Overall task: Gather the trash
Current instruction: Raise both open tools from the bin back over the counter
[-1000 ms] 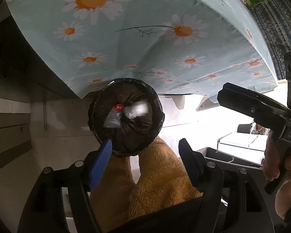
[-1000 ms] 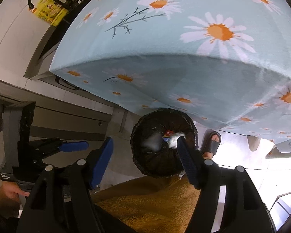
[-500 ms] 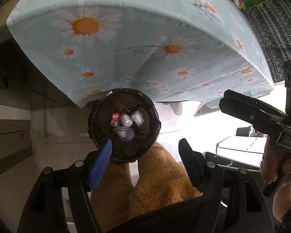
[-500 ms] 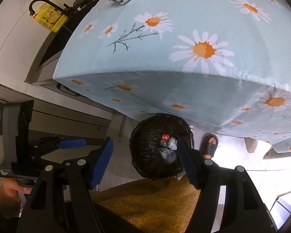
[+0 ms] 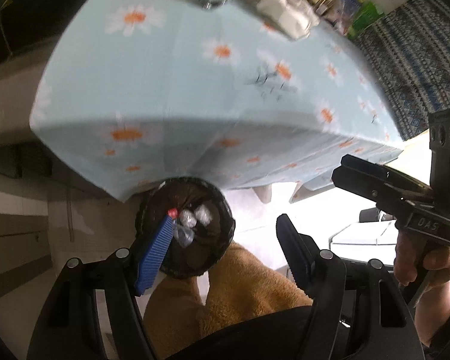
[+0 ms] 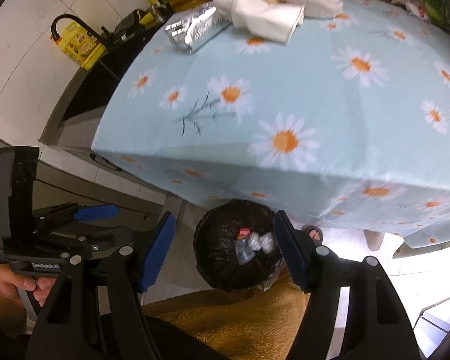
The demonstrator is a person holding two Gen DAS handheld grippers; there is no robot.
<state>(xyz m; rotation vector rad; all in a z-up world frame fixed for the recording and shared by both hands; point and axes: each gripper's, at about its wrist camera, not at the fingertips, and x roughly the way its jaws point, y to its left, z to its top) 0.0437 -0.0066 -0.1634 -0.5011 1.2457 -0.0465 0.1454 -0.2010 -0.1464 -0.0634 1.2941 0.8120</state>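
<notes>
Black bin (image 6: 240, 246) with trash inside now sits low between the wide, empty jaws of both grippers (image 5: 225, 255) (image 6: 225, 252), which have lifted toward the foil wrapper (image 6: 192, 30) far ahead.

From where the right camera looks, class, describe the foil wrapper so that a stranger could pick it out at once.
Start at the daisy tablecloth and follow it to its far left corner. There the foil wrapper lies, just left of a white folded cloth. It alone is shiny, crinkled silver.
</notes>
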